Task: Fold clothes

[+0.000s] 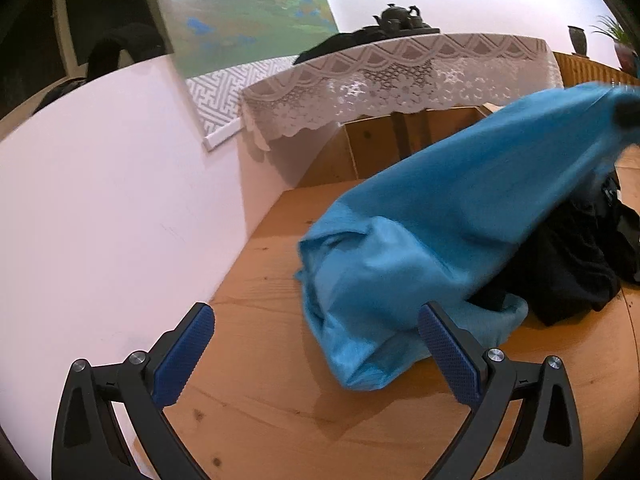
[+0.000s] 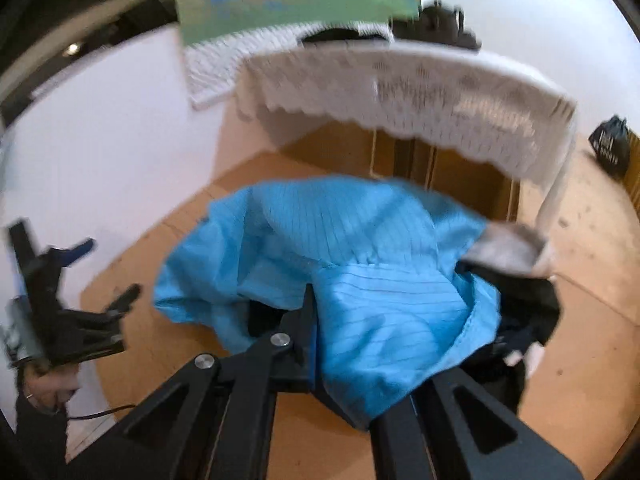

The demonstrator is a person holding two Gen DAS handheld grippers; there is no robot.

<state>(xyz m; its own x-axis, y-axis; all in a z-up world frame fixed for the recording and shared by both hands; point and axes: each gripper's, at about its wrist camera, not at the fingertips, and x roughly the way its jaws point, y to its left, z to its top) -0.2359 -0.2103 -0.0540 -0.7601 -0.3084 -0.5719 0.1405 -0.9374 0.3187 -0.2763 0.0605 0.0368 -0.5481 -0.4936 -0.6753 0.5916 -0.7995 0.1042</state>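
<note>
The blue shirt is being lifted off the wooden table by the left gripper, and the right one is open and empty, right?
Not quite: the grippers are swapped. In the right wrist view the right gripper is shut on the blue shirt, lifting it off the wooden table. The left gripper is open and empty.

Black tongs (image 1: 316,360), blue textured pads (image 1: 450,354), perhaps dark sleeve (image 2: 36,436).

Bare wooden floor (image 1: 280,420) lies open before the left tool (image 1: 316,356); blue garment (image 1: 420,248) blocks rightward.
</note>
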